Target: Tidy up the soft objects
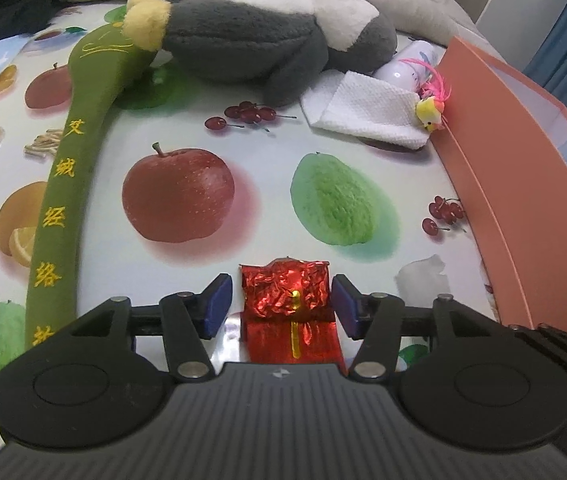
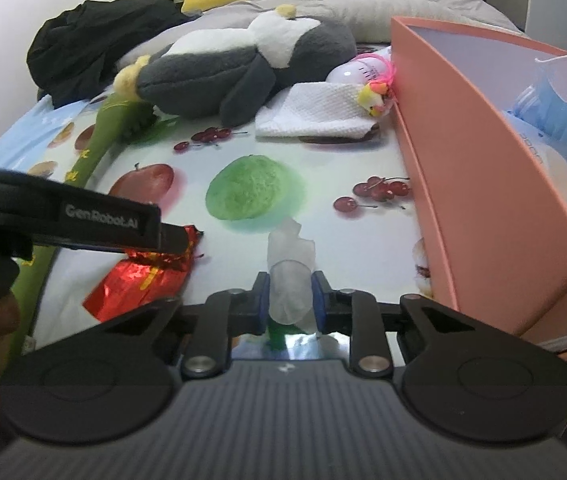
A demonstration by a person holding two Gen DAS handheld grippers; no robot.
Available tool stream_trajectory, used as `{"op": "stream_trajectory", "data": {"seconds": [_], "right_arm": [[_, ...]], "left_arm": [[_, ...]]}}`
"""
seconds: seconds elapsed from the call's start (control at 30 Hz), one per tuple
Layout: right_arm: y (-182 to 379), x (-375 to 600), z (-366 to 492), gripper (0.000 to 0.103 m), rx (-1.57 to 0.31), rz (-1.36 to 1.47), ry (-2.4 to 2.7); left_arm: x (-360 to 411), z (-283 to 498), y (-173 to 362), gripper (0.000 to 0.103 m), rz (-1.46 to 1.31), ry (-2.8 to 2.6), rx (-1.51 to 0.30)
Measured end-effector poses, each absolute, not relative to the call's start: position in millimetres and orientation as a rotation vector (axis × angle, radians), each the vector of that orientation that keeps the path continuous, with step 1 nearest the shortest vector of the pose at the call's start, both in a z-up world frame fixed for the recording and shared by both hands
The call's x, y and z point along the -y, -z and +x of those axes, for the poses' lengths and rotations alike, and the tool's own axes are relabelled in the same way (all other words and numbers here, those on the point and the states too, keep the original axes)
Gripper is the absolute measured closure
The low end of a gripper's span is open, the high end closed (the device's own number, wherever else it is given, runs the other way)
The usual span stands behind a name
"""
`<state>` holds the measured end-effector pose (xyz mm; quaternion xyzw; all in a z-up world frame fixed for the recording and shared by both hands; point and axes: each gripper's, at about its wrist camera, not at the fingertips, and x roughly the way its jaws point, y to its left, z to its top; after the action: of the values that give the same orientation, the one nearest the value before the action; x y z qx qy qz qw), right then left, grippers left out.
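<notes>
A crinkled red foil pouch (image 1: 289, 304) lies on the fruit-print cloth between the pads of my left gripper (image 1: 281, 306), which is open around it with small gaps on both sides. The pouch also shows in the right wrist view (image 2: 139, 284), under the left gripper's finger (image 2: 83, 220). My right gripper (image 2: 289, 300) is shut on a small white crumpled wad (image 2: 289, 276), also seen in the left wrist view (image 1: 423, 278). A grey-and-white plush bird (image 1: 275, 36) and a long green embroidered plush stick (image 1: 67, 184) lie further back.
A pink open box (image 2: 483, 184) stands at the right and holds a blue face mask (image 2: 555, 116) and other items. A folded white napkin (image 1: 367, 110), a small yellow-pink toy (image 1: 429, 114) and a pale bottle (image 2: 353, 72) lie beside it. Black clothing (image 2: 95, 44) and bedding lie behind.
</notes>
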<state>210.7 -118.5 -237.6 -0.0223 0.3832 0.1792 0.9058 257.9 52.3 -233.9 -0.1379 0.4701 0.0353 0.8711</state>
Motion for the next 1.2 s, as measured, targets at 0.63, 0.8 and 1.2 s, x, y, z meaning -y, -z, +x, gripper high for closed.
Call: {"op": "stream_trajectory", "data": {"seconds": [0.63,0.8,1.2], "right_arm": [[247.5,114.8,213.8,0.072,-0.796,-0.108,-0.387],[243.0,114.6,211.6,0.077,-0.779,-0.115,-0.381],[214.3,128.0,199.1,0.079,-0.763,-0.055,-0.374]], "left_arm": [[-35.5,254.8,235.5,0.045,-0.239,-0.113,-0.957],[-32.4,250.5,232.7,0.046,-0.226,-0.11,-0.932],[-26.8,225.9,198.2,0.047,-0.244,-0.062,-0.888]]}}
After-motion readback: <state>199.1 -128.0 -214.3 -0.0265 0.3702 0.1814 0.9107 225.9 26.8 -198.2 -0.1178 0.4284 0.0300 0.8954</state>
